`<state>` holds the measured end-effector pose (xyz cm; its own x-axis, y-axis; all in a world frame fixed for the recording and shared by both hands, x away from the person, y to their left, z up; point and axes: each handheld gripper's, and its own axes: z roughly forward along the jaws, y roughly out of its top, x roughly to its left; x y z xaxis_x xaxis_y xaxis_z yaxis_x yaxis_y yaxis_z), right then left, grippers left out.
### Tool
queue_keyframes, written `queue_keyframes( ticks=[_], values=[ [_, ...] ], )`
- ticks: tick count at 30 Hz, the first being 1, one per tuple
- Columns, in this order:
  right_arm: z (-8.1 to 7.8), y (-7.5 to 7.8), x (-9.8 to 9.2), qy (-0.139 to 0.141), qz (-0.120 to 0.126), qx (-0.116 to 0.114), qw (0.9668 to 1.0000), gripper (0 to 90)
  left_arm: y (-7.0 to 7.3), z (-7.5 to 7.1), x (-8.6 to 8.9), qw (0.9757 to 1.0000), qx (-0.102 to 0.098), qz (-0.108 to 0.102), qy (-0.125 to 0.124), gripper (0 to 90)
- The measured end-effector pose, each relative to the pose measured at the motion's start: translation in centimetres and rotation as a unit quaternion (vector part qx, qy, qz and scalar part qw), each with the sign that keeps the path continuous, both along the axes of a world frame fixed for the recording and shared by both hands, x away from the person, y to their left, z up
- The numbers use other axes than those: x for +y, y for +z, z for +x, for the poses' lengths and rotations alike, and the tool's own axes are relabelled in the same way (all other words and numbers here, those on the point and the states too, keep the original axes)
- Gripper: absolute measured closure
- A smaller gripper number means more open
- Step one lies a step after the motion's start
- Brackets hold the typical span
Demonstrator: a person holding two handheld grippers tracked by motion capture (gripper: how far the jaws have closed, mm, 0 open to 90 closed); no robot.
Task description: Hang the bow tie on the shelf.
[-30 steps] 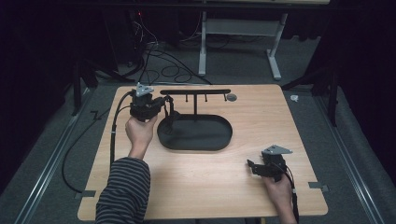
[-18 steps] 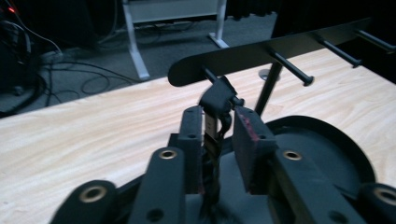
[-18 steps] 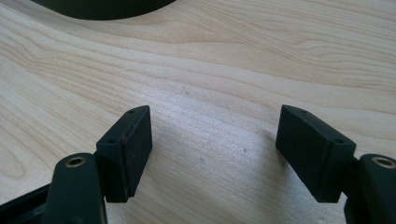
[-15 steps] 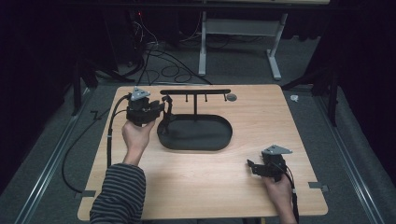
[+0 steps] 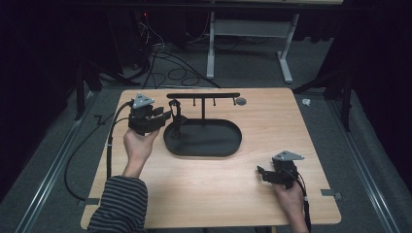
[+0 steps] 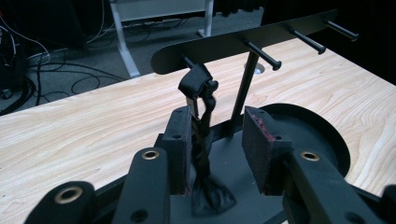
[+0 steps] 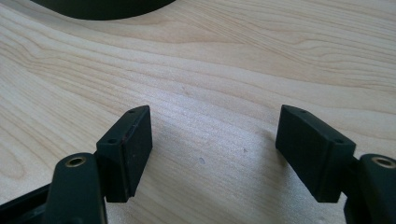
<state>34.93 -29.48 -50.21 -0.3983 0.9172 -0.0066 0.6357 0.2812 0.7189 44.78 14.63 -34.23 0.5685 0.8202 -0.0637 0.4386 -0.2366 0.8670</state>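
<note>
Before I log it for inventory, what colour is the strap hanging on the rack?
Black strap, clearest in the left gripper view.

Rack post [image 6: 243,88] and pegs [image 6: 262,55] block beyond strap [image 6: 201,135].

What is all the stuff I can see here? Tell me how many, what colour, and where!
table: one, light wood, middle of the room
stand with pegs: one, black, its oval tray base toward the table's far side
twisted strap: one, black, hanging from the peg at the bar's left end, its lower end on the tray
small round thing: one, grey, on the table behind the stand
cables: several, dark, on the floor beyond the table
left gripper: one, black, jaws just been opening, strap between them against one pad
right gripper: one, black, jaws open over bare wood
striped sleeve: one, left forearm
</note>
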Motion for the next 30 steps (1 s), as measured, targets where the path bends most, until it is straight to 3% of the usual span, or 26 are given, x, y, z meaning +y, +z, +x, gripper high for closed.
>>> queue_keyframes(
  ticks=[8,17,30],
  values=[
    [0.0,0.0,0.0,0.000,0.000,0.000,1.0000,28.4,-0.3,-1.1,0.2,1.0000,0.000,0.004,-0.004,60.9],
    [0.0,0.0,0.0,0.000,0.000,0.000,1.0000,28.4,-0.8,-2.4,1.2,1.0000,-0.004,-0.009,0.000,60.1],
    [0.0,0.0,0.0,0.000,0.000,0.000,1.0000,28.3,-0.9,-3.4,1.6,1.0000,-0.004,-0.007,-0.001,59.6]
  ],
)
